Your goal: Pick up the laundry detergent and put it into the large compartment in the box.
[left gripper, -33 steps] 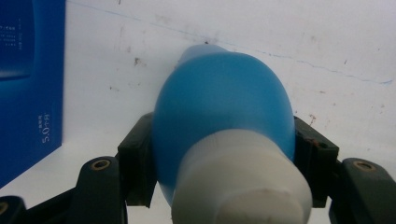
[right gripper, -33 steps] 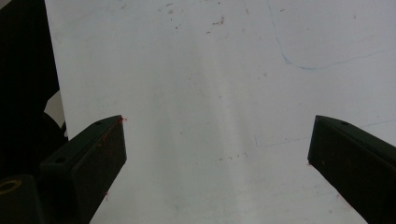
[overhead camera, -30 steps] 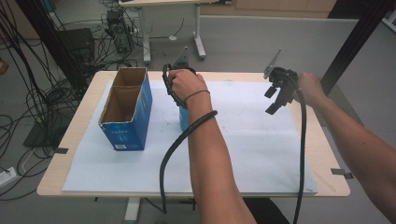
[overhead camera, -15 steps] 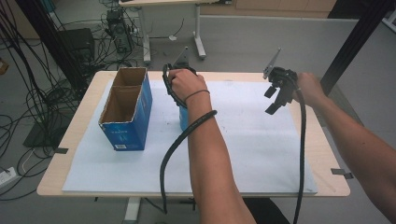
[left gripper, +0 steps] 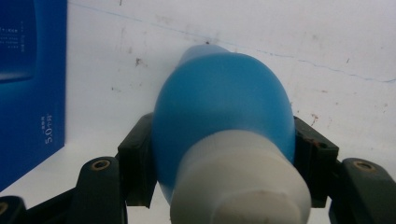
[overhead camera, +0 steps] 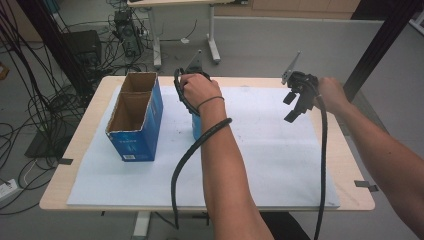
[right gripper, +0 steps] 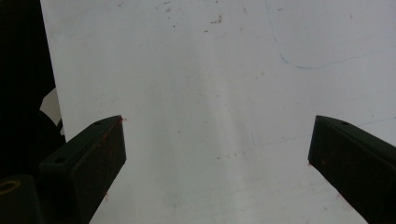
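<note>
A blue bottle (left gripper: 224, 112) with a white cap (left gripper: 240, 184) stands upright on the white sheet, just right of the blue box. My left gripper (left gripper: 222, 149) comes down on it from above, and its two black jaws press the bottle's sides. In the high view the bottle (overhead camera: 196, 125) peeks out under the person's left hand, which hides the left gripper (overhead camera: 192, 97). My right gripper (overhead camera: 295, 105) hovers over the sheet's far right part, tilted down. Seen along its own jaws, the right gripper (right gripper: 217, 147) is wide open with bare white sheet between them.
An open-topped blue cardboard box (overhead camera: 134, 117) with two compartments stands on the left of the white sheet (overhead camera: 260, 155), close to the bottle; its side (left gripper: 28, 88) shows beside the left gripper. Cables trail from both grippers over the table's near edge.
</note>
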